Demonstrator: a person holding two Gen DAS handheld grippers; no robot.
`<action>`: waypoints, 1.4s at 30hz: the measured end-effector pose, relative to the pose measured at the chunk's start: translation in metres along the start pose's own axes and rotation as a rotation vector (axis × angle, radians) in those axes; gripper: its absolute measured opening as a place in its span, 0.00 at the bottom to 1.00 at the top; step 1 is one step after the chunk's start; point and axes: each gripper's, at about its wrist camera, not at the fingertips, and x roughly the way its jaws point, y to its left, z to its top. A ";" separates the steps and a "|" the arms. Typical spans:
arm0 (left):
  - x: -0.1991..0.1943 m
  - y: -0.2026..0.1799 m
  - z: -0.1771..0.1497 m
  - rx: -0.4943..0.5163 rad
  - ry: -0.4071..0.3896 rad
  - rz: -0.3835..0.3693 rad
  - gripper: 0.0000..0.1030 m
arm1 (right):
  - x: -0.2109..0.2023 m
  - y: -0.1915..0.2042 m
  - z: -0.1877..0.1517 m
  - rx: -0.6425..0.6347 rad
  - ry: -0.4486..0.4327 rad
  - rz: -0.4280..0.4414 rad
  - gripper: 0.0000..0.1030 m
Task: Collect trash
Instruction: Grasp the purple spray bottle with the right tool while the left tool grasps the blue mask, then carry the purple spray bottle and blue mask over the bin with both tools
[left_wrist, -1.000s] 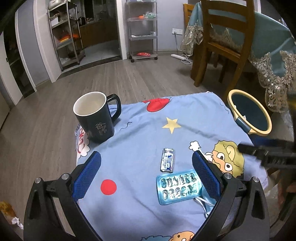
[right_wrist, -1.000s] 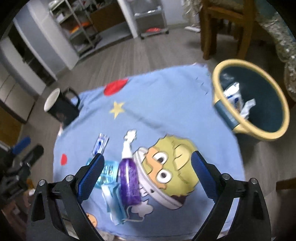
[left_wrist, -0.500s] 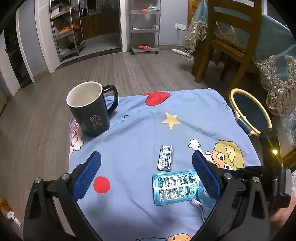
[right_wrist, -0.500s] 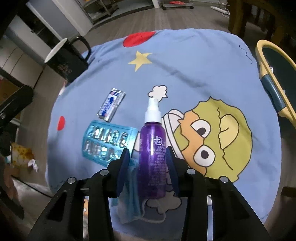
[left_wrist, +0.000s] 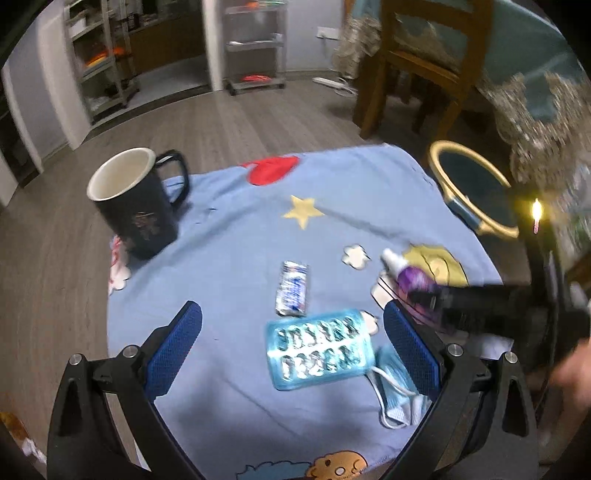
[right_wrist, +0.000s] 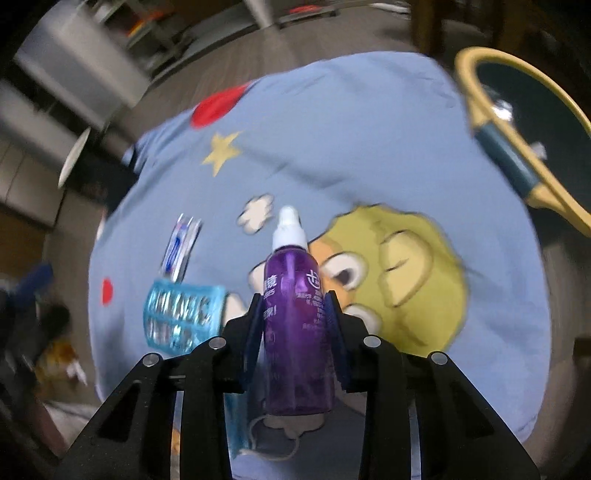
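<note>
Purple spray bottle (right_wrist: 295, 314) lies on the blue cloth (right_wrist: 369, 147), right gripper (right_wrist: 295, 317) closing across its body, pads apparently touching, for transfer to the bin (right_wrist: 517, 173). Left gripper (left_wrist: 291, 343) hangs wide open, empty, over the blister pack (left_wrist: 319, 349).

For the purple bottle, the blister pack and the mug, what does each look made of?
Purple bottle: translucent glossy plastic, likely, since light passes through its tinted body; white plastic-looking spray top. Blister pack: clear blue plastic with shiny foil-like pockets. Mug: probably glazed ceramic, with a dark smooth outside, a white inside and a thick rim.
</note>
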 end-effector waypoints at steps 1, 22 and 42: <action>0.001 -0.005 -0.002 0.016 0.004 -0.012 0.94 | -0.004 -0.007 0.002 0.036 -0.014 0.003 0.33; 0.046 -0.076 -0.039 0.156 0.197 -0.170 0.09 | -0.021 -0.050 0.015 0.161 -0.047 -0.059 0.33; 0.000 -0.056 0.007 0.059 -0.031 -0.205 0.07 | -0.026 -0.050 0.018 0.171 -0.030 -0.023 0.33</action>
